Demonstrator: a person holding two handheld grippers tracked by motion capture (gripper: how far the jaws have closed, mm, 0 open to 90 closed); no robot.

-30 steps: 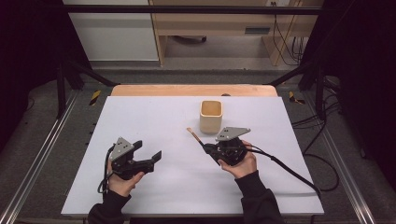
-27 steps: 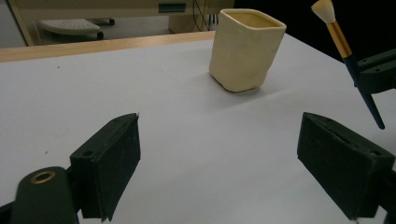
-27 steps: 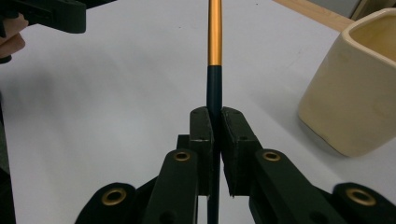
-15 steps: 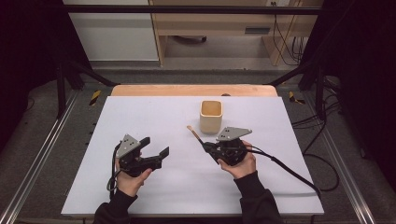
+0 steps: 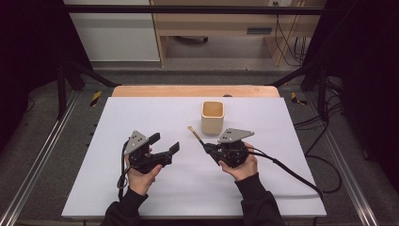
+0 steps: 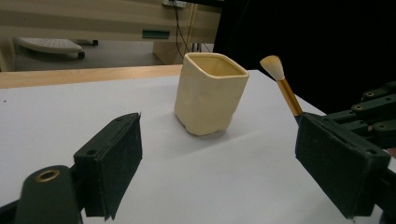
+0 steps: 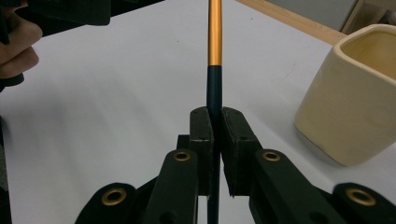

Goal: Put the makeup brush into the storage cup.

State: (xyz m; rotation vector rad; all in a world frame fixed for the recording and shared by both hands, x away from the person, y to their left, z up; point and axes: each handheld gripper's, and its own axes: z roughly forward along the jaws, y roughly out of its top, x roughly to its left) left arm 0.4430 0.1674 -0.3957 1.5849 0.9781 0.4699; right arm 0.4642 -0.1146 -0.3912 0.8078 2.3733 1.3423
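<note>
Now, change: left gripper point(image 5: 167, 147) has drifted right toward the centre, jaws spread, empty.
Right gripper point(image 5: 207, 148): unmoved, jaws pinching the brush point(image 5: 195, 134).
Brush: tip up, near-left of cup point(image 5: 212, 117).
Meaning: cup drop-in likely next.

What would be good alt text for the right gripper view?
The right tool is shut on a brush with a dark and gold handle, pointing away over a white table. A cream cup stands at the right, apart from the brush.
</note>
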